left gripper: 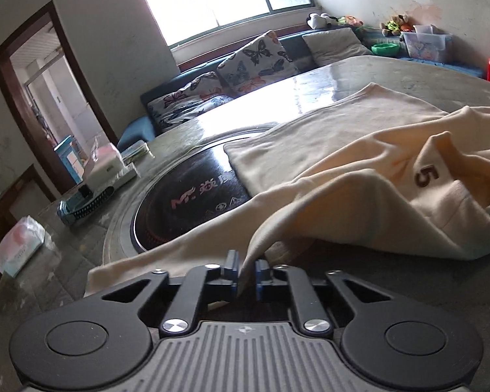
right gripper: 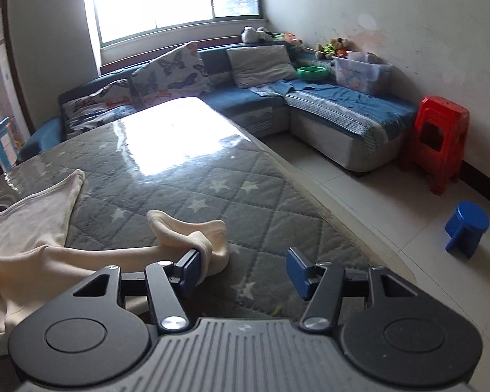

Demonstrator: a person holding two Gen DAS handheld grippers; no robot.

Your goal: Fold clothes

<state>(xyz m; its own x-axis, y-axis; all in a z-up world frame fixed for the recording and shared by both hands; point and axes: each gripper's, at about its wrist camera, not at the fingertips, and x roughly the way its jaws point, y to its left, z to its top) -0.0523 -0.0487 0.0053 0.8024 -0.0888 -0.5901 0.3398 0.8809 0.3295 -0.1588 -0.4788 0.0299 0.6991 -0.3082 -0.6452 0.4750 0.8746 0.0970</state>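
Note:
A cream sweatshirt (left gripper: 359,150) with a brown "5" on it lies rumpled across the grey quilted table (left gripper: 392,287). My left gripper (left gripper: 246,274) is shut on a fold of the cream cloth at the garment's near edge. In the right wrist view the sweatshirt's sleeve (right gripper: 121,254) stretches across the table and ends in a ribbed cuff (right gripper: 212,245). My right gripper (right gripper: 243,269) stands open. Its left pad touches the cuff's side, and nothing sits between its fingers.
A round black hotplate (left gripper: 186,209) is set in the table, partly under the garment. Boxes and a tissue pack (left gripper: 23,245) crowd the table's left side. A blue sofa (right gripper: 326,104), red stools (right gripper: 441,137) and a blue stool (right gripper: 467,228) stand beyond the table's right edge (right gripper: 310,196).

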